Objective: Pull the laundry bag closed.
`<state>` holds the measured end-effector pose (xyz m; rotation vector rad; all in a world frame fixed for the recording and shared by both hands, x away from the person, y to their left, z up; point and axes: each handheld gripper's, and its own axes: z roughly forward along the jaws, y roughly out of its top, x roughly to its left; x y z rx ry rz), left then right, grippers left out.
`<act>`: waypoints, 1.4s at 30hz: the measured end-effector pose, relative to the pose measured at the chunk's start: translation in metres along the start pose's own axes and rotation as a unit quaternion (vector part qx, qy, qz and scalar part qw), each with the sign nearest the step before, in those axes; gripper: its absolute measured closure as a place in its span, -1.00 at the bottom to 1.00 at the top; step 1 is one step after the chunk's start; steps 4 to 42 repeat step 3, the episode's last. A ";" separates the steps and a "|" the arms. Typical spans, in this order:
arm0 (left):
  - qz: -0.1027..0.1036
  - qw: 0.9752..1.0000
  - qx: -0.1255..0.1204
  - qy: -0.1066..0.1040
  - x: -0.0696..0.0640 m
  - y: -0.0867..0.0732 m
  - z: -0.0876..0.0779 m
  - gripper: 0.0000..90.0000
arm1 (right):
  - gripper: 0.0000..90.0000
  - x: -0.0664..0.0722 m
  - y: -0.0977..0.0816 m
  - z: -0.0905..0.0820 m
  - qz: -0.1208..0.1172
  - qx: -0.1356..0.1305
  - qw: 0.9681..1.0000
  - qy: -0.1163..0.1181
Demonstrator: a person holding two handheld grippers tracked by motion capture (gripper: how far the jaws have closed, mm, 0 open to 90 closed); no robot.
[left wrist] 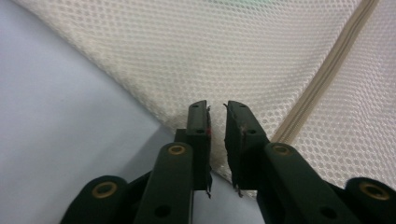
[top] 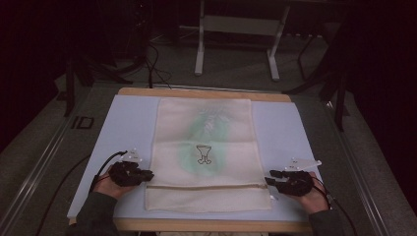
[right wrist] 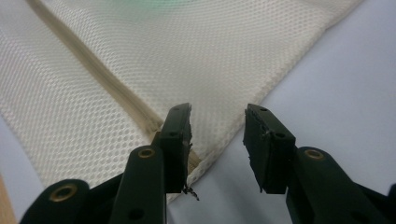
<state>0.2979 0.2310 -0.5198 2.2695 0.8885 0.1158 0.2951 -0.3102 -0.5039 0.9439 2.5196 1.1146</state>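
A cream mesh bag [top: 204,152] lies flat on the pale blue mat [top: 123,118], zipper [top: 206,186] near its front edge. Left gripper [top: 147,175] and right gripper [top: 269,180] flank that zipper, jaws parted, holding nothing.

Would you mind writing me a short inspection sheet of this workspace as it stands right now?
Surface: pale blue mat on a wooden-edged table.
Job's things: cream mesh laundry bag lying flat, something green showing through it, small printed emblem, zipper running across near the front edge.
Clutter: nothing seen.
Grippers: left tool at the bag's left edge, jaws slightly apart, nothing pinched; right tool at the right edge, jaws wider apart, nothing between them.
Cables: black lead loops from the left tool; floor cables behind the table.
Surroundings: dim room, white table frame beyond.
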 end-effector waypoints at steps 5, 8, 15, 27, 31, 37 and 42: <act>-0.010 1.000 -0.008 0.008 0.002 -0.001 -0.002 0.61 | 0.35 -0.002 -0.002 0.001 0.010 -0.010 1.000 -0.005; -0.010 1.000 -0.008 0.008 0.002 -0.001 -0.002 0.61 | 0.35 -0.002 -0.002 0.001 0.010 -0.010 1.000 -0.005; -0.010 1.000 -0.008 0.008 0.002 -0.001 -0.002 0.61 | 0.35 -0.002 -0.002 0.001 0.010 -0.010 1.000 -0.005; -0.010 1.000 -0.008 0.008 0.002 -0.001 -0.002 0.61 | 0.35 -0.002 -0.002 0.001 0.010 -0.010 1.000 -0.005; -0.010 1.000 -0.008 0.008 0.002 -0.001 -0.002 0.61 | 0.35 -0.002 -0.002 0.001 0.010 -0.010 1.000 -0.005; -0.010 1.000 -0.008 0.008 0.002 -0.001 -0.002 0.61 | 0.35 -0.002 -0.002 0.001 0.010 -0.010 1.000 -0.005; -0.010 1.000 -0.008 0.008 0.002 -0.001 -0.002 0.61 | 0.35 -0.002 -0.002 0.001 0.010 -0.010 1.000 -0.005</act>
